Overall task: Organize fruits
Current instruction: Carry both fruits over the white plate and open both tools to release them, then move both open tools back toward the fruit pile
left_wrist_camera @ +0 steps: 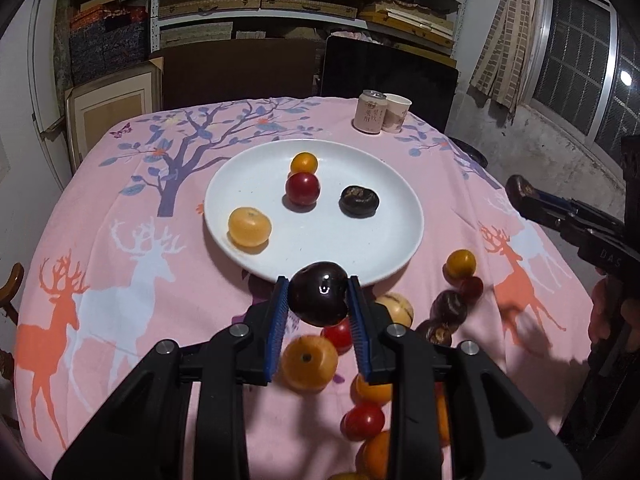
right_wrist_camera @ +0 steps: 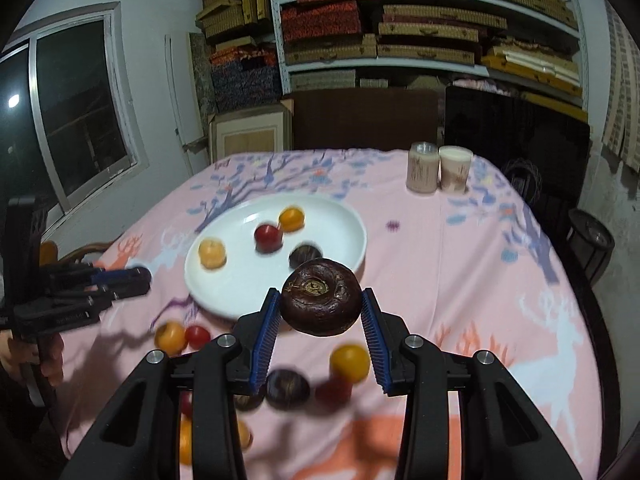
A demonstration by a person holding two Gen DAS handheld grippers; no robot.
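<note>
A white plate (left_wrist_camera: 384,248) on the pink tablecloth holds two orange fruits (left_wrist_camera: 249,227), a red fruit (left_wrist_camera: 303,188) and a dark brown fruit (left_wrist_camera: 359,199). My left gripper (left_wrist_camera: 319,294) is shut on a shiny dark purple fruit (left_wrist_camera: 318,299) just above the plate's near rim. My right gripper (right_wrist_camera: 320,298) is shut on a dark brown wrinkled fruit (right_wrist_camera: 321,297) above the cloth, near the plate's (right_wrist_camera: 224,292) right front edge. Loose orange, red and brown fruits (left_wrist_camera: 308,363) lie on the cloth under both grippers.
A drink can (left_wrist_camera: 370,112) and a paper cup (left_wrist_camera: 396,113) stand at the table's far right. Shelves of boxes stand behind the table. The right gripper shows at the right edge of the left wrist view (left_wrist_camera: 520,192). A dark chair back stands behind the table.
</note>
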